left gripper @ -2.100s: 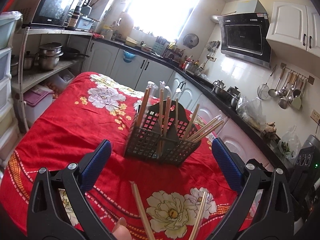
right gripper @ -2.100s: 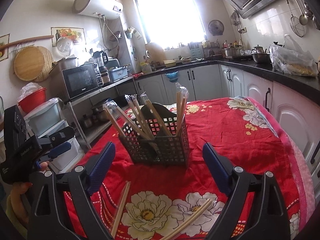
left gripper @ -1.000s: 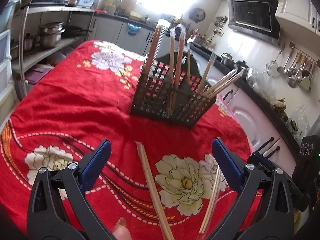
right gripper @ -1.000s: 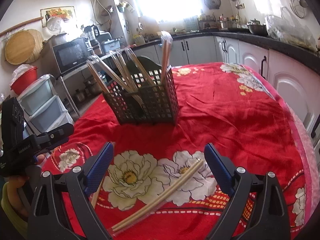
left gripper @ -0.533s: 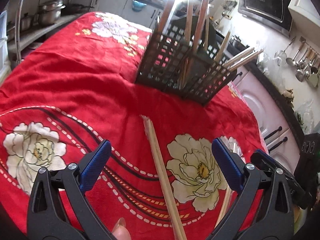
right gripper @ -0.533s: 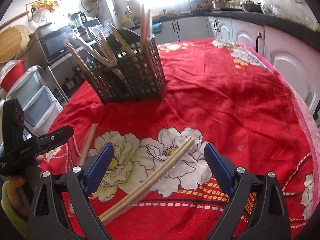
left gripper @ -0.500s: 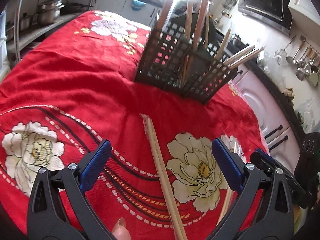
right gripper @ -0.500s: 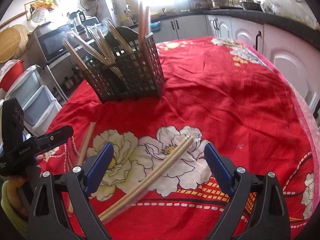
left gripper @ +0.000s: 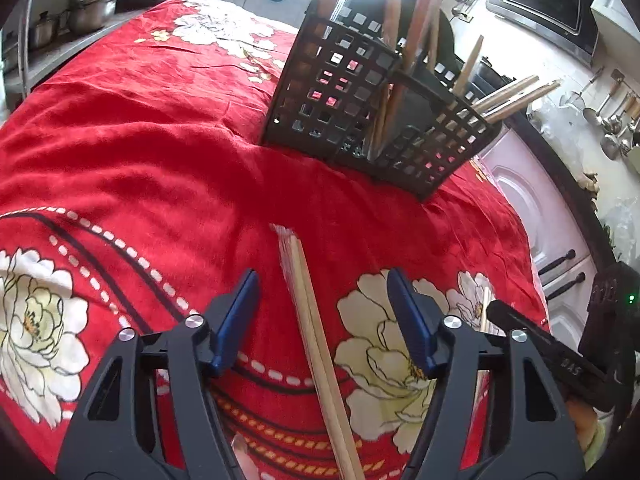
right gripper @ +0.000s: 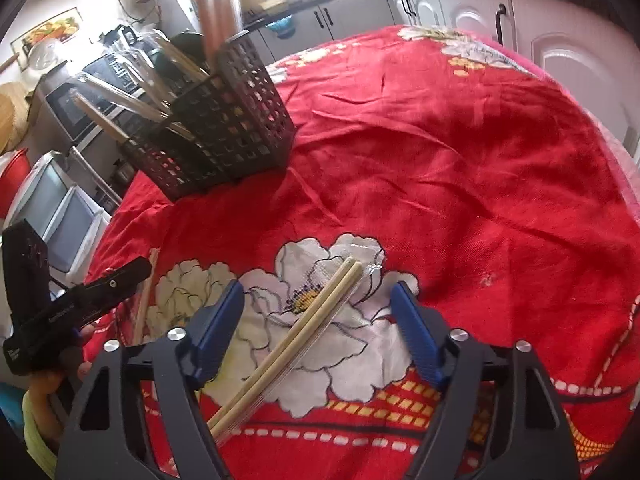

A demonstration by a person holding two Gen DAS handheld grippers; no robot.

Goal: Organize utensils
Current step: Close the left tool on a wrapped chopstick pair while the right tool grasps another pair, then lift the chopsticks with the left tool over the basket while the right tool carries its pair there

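A black mesh utensil basket holding several wrapped chopstick pairs stands on the red flowered cloth; it also shows in the right wrist view. My left gripper is open, low over the cloth, its jaws on either side of a wrapped chopstick pair lying flat. My right gripper is open, its jaws on either side of a second wrapped pair lying on a white flower. Neither pair is gripped.
The table's right edge drops off toward white cabinets. A shelf with pots stands to the left. The left gripper's body shows at the left of the right wrist view, the right gripper's at the right of the left wrist view.
Both grippers have dropped toward the cloth and moved forward. Their jaws have narrowed around the two lying chopstick pairs. The basket has not moved.
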